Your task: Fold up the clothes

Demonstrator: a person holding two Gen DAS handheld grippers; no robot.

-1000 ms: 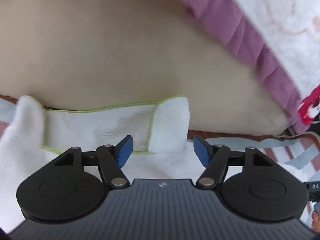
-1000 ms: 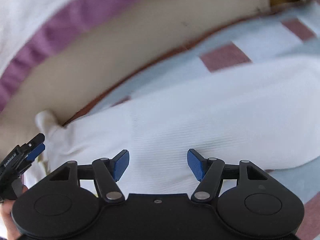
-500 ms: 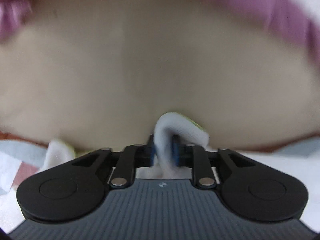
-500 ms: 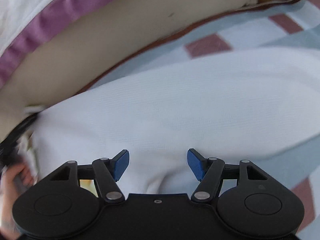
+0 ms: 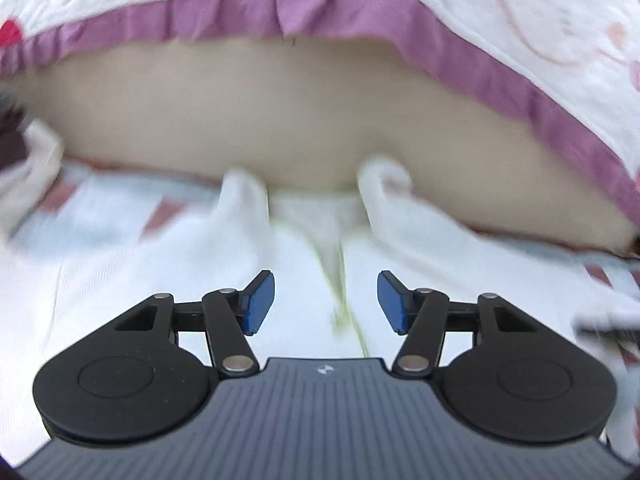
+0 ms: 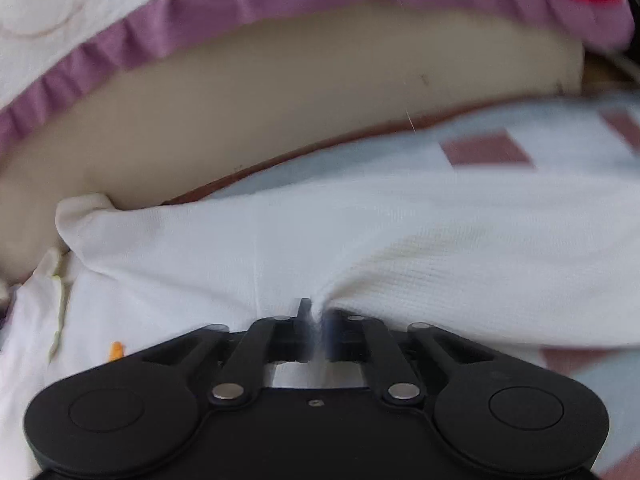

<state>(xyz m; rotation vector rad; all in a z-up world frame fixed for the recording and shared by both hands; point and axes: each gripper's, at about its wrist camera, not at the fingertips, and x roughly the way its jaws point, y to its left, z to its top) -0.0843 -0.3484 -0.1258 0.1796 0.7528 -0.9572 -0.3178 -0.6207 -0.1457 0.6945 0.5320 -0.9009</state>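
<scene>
Half-folded at best: the right gripper [image 6: 318, 334] has just pinched the white ribbed knit garment [image 6: 360, 232] between its jaws, while the left gripper [image 5: 326, 300] has just reopened, jaws empty above the cloth.

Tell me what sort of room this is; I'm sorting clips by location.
Probably a bedroom: a white garment lies on a checked bedsheet, beside a quilt with a purple ruffle and a beige mattress side or headboard.

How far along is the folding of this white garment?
Early. Done: the white garment lies spread on the checked sheet. In hand: the right gripper has just closed, pinching its fabric; the left gripper has just been opening, nothing between its pads. Left: no finished fold visible.
</scene>
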